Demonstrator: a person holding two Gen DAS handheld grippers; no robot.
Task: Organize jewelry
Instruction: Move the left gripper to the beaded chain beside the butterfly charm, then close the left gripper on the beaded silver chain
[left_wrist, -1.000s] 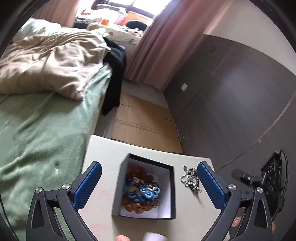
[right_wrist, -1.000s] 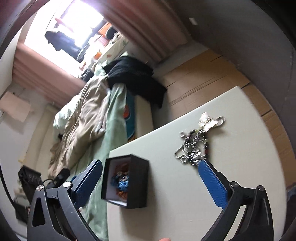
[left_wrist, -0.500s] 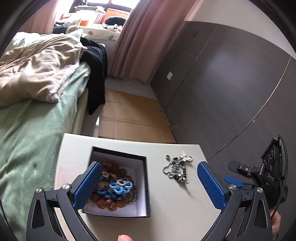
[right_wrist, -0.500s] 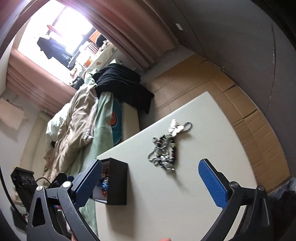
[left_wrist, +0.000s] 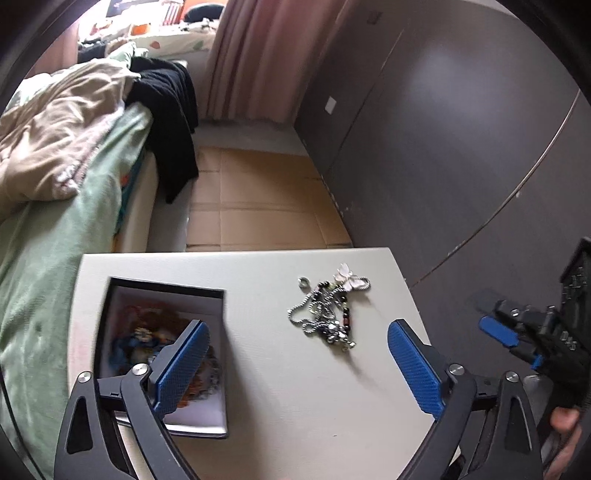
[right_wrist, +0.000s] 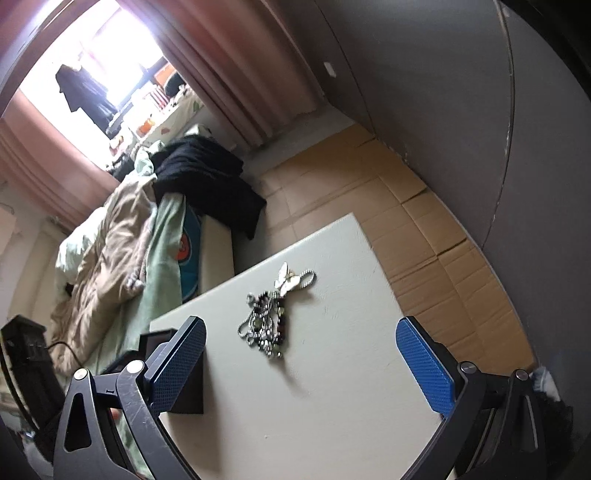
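A tangle of silver chains and dark beads with a white butterfly charm (left_wrist: 327, 310) lies loose on the white table (left_wrist: 295, 387); it also shows in the right wrist view (right_wrist: 271, 314). A black box (left_wrist: 162, 354) with a white lining holds blue and brown jewelry at the table's left; only its dark corner (right_wrist: 184, 387) shows in the right wrist view. My left gripper (left_wrist: 295, 365) is open and empty, above the table between box and tangle. My right gripper (right_wrist: 301, 363) is open and empty, just short of the tangle.
A bed with green sheet and beige duvet (left_wrist: 55, 147) runs along the left. Black clothing (left_wrist: 170, 122) hangs off its end. Flattened cardboard (left_wrist: 258, 206) covers the floor beyond the table. A dark wardrobe wall (left_wrist: 461, 147) stands on the right.
Both views have swung right: the box has slid to the left of each frame and the loose tangle now sits between the fingers. Both grippers stay open.
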